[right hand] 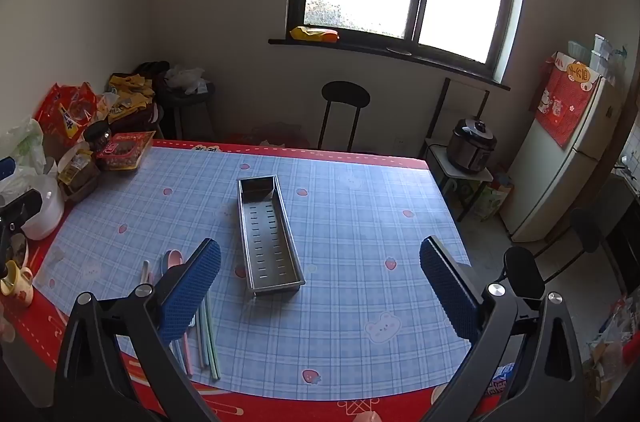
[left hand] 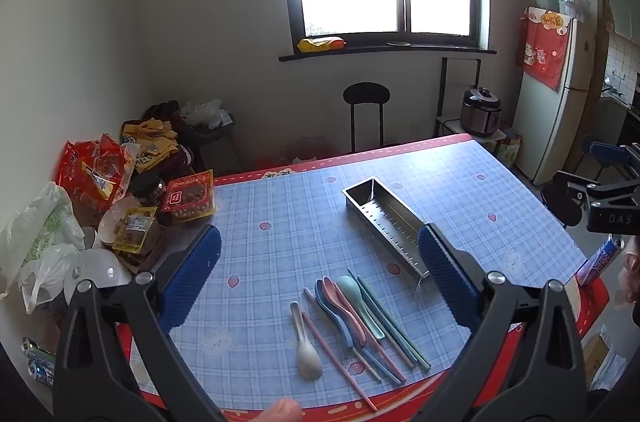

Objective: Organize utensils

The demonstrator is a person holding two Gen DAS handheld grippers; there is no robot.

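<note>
Two grippers aloft over the table (left hand: 280,206), neither touching anything; left gripper (left hand: 319,276) with fingers spread wide, nothing between the blue pads; right gripper (right hand: 320,288) likewise splayed and empty.

Utensils lie loose at 6 o'clock in the left wrist view, fanned side by side on the checked cloth: white spoon (left hand: 307,352) outermost at 7 o'clock; blue spoon (left hand: 332,314), pink spoon (left hand: 346,310) and green spoon (left hand: 356,296) overlapping; pink chopsticks (left hand: 340,362) and green chopsticks (left hand: 394,322) running toward the near edge; bundle partly hidden behind the left finger in the right wrist view.

Steel tray (right hand: 268,234) stands empty, slotted floor showing, at 12 o'clock from the right gripper, just beyond the utensils at 1 o'clock in the left view; a narrow partition at its far end.

Handling, judged: pieces look like light, stiff plastic, smooth, apt to skid or roll under the pads; chopsticks thin and low on the cloth, hard to pinch from above; spoons best taken mid-handle, across the narrow width, bowl clear of the pads; white spoon lies apart, so easiest to single out; overlapped spoons likely to drag neighbours. Tray looks rigid and may slide if bumped.

Snack packets (left hand: 188,196) crowd the 9 o'clock corner, well apart from the work.
</note>
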